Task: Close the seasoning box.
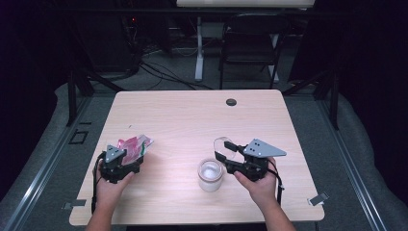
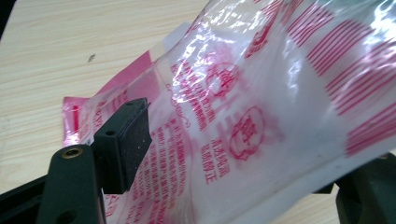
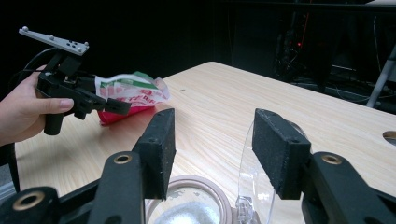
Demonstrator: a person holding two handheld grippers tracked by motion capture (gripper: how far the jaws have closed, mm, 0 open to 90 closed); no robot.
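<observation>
Left fingers [image 2: 121, 154] clamped on bag [image 2: 261, 116], right fingers [image 3: 212, 149] apart above jar [image 1: 210, 174], near table's [image 1: 192, 115] front edge

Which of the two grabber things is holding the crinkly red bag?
The left gripper holds the red-printed plastic bag. The right gripper is beside the open glass jar, with no bag.

Between my left jaws I've got a glossy, crinkly clear plastic bag with red print [image 2: 261, 116]; the jaw pads look matt and grainy. Below my right jaws: clear glass jar [image 1: 210, 175], pale matt wood-grain tabletop [image 1: 192, 115].
</observation>
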